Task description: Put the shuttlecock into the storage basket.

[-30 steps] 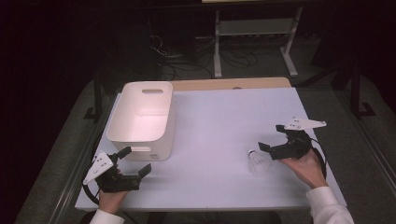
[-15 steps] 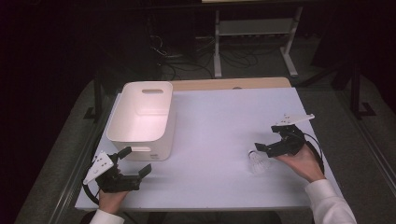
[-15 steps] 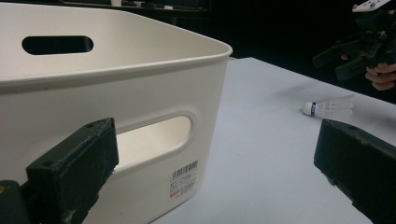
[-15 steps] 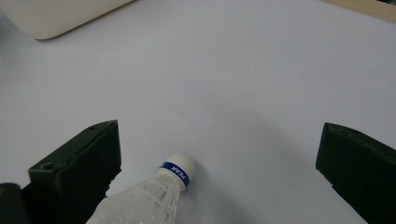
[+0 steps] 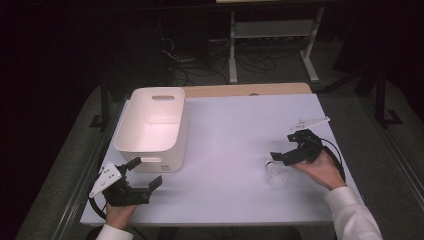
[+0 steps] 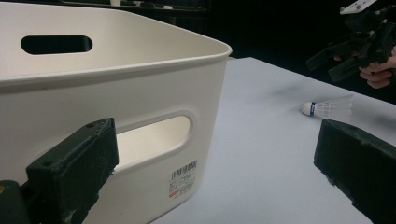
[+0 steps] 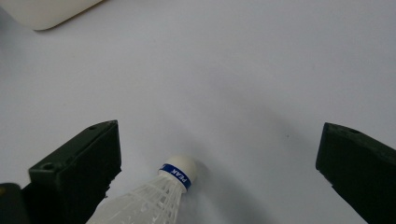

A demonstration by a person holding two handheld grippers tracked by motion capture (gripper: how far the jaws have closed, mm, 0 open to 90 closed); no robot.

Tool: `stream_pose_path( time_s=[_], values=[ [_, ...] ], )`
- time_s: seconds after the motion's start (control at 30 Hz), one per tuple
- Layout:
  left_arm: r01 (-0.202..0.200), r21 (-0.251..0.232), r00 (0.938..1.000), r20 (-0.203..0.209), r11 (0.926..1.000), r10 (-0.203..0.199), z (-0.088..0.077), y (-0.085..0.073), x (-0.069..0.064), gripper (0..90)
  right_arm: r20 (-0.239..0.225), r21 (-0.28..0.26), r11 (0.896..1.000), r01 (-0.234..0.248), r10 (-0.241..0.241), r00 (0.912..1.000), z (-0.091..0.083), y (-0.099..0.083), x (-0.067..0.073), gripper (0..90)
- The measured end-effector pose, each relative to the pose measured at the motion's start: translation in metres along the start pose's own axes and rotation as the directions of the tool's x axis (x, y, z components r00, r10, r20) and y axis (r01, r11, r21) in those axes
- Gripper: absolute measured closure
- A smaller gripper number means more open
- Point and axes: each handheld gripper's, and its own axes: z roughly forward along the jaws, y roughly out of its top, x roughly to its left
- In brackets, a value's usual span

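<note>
While wide open, right gripper [image 5: 282, 157] just over the lying shuttlecock [image 5: 276, 174], nothing held.

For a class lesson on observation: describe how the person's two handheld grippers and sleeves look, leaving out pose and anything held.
Both the left gripper and the right gripper are black, each with two blocky, scuffed jaws, a pale grey three-cornered plate on top and a black trailing cable. The person's sleeves are white.
</note>
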Motion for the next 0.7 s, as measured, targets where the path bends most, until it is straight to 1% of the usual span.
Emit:
stream_pose_path(
  time_s=[0.23,0.4,0.43,0.5,0.53,0.63,0.7],
  values=[
    [-0.001,0.002,1.0000,0.002,1.0000,0.001,0.000,0.000,0.000,0.0,-0.030,0.036,0.999,-0.007,0.008,0.9995,0.003,0.005,-0.001,0.0],
    [0.000,0.003,1.0000,0.001,1.0000,0.000,0.000,0.000,0.000,0.0,-0.042,0.060,0.998,-0.014,0.017,0.9990,0.006,0.008,0.000,0.0],
    [0.000,0.002,1.0000,0.001,1.0000,0.000,0.000,0.000,0.000,0.0,-0.042,0.066,0.998,0.001,0.002,0.9991,0.007,0.008,-0.001,0.0],
    [0.000,0.004,1.0000,0.002,1.0000,0.000,0.000,0.000,0.000,0.0,-0.054,0.088,0.996,-0.018,0.023,0.9983,0.010,0.010,-0.001,0.0],
    [0.000,0.004,1.0000,0.002,1.0000,0.000,0.000,0.000,0.000,0.0,-0.057,0.094,0.995,-0.016,0.022,0.9982,0.011,0.010,-0.001,0.0],
    [0.000,0.002,1.0000,0.002,1.0000,0.000,0.000,0.000,0.000,0.0,-0.070,0.122,0.992,-0.030,0.039,0.9967,0.014,0.010,-0.001,0.0],
    [0.000,-0.002,1.0000,0.004,1.0000,0.000,0.000,0.000,0.000,0.0,-0.078,0.147,0.989,-0.020,0.031,0.9965,0.016,0.010,-0.002,0.0]
  ],
)
